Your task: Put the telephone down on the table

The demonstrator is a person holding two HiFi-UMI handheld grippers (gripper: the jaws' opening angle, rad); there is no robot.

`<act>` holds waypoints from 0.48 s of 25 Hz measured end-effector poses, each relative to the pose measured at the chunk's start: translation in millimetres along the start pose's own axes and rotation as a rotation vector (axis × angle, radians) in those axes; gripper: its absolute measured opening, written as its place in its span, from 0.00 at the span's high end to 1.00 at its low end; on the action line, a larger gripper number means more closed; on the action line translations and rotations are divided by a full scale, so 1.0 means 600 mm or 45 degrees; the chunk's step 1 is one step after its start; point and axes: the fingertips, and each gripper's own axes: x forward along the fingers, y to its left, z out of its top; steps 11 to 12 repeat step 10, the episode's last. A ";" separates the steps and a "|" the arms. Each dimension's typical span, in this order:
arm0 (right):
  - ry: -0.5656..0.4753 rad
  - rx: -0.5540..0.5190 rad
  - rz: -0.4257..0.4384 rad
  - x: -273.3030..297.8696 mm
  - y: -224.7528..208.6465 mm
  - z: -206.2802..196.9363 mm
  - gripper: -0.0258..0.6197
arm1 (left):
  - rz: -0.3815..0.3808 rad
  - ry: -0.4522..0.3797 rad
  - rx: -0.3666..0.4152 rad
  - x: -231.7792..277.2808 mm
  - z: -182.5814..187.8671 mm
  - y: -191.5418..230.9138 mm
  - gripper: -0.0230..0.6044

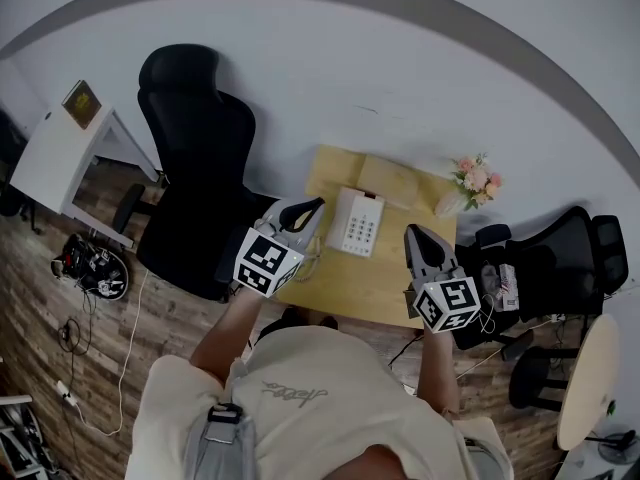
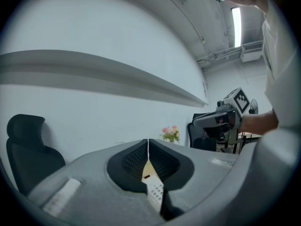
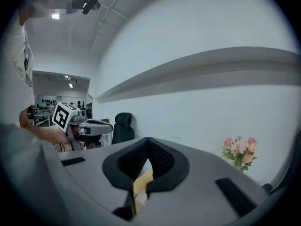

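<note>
Person's torso (image 1: 320, 408) sits nearest. Left hand-held gripper (image 1: 312, 206) and right hand-held gripper (image 1: 411, 231), both closed and empty, flank the telephone (image 1: 358, 221), which lies on the surface (image 1: 372, 290): either set down or awaiting lifting.

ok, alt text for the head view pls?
Seen from above, a person holds a left gripper and a right gripper, both shut and empty, either side of a white telephone sitting on a small wooden table. Flowers stand at its far right corner; a black office chair stands left.
</note>
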 end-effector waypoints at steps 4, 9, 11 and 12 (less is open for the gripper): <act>-0.009 0.018 -0.041 -0.004 0.007 -0.003 0.96 | -0.029 -0.022 0.001 -0.004 0.006 0.002 0.93; 0.008 0.011 -0.066 0.001 0.018 -0.016 0.96 | -0.027 -0.027 -0.009 -0.010 -0.004 0.020 0.93; 0.012 0.009 -0.072 0.002 0.018 -0.018 0.96 | -0.027 -0.027 -0.015 -0.011 -0.007 0.024 0.93; 0.012 0.009 -0.072 0.002 0.018 -0.018 0.96 | -0.027 -0.027 -0.015 -0.011 -0.007 0.024 0.93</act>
